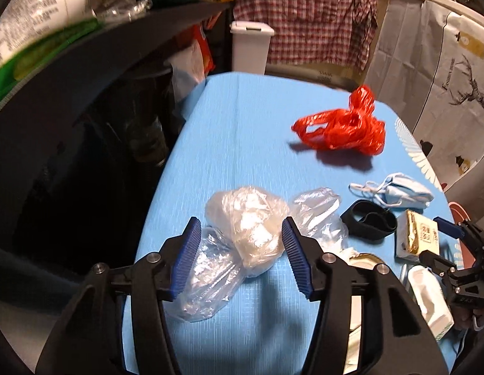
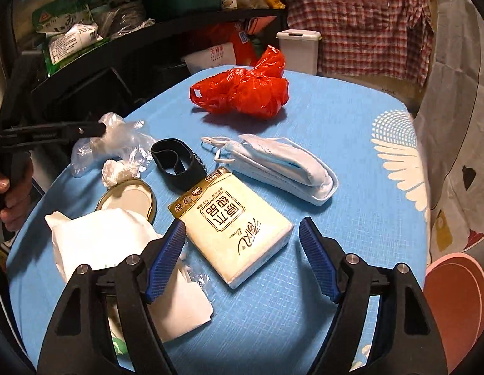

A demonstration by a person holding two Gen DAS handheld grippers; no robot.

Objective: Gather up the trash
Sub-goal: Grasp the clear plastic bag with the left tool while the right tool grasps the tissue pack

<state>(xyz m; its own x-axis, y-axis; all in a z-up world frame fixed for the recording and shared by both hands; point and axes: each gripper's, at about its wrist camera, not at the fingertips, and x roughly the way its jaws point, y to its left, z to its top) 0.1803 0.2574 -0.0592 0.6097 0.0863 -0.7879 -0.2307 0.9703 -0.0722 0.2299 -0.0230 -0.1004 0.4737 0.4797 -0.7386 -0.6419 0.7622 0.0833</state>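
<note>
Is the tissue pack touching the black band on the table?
Touching. The right wrist view shows the tissue pack's gold top corner lying against the black band's near edge, with no blue tablecloth between them.

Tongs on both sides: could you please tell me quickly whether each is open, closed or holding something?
Left tongs: open, straddling a clear bag, not gripping it.
Right tongs: open over a tissue pack, holding nothing.

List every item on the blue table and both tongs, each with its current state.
left tongs: open around clear plastic bag
right tongs: open over tissue pack
red bag: crumpled, untouched
face mask: folded, lying flat
jar lid: lying flat
white bin: lid closed
</note>
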